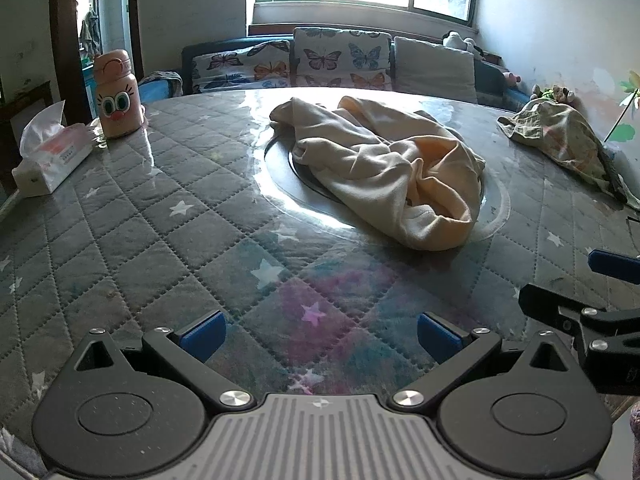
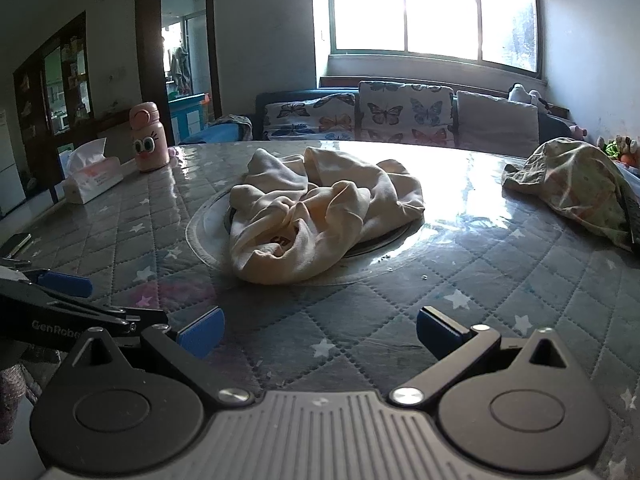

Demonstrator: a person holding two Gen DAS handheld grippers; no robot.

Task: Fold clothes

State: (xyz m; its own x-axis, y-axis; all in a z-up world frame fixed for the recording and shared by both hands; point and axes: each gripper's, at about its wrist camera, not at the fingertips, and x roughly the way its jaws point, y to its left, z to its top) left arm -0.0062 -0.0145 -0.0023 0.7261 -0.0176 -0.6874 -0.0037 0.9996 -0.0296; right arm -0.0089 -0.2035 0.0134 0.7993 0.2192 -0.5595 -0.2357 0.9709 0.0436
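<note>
A round table under a grey quilted star-print cover point(image 1: 140, 216) fills both views. The crumpled cream cotton garment point(image 1: 384, 168) lies at frame centre. At bottom, the left gripper point(image 1: 320, 336) and right gripper point(image 2: 320, 334) hover with jaws spread, empty.

left gripper point(image 1: 320, 336) and right gripper point(image 2: 320, 334) gape wide (side by side).

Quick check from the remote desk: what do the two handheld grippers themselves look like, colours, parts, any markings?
Both match: the left gripper and right gripper have black linkage arms with silver screws, round black hubs, a grey ribbed centre plate and blue finger pads. In the right wrist view, the left gripper's black body carries white lettering reading "GenRobo", cut off. No cables show. A knitted purplish sleeve edges into view.
</note>
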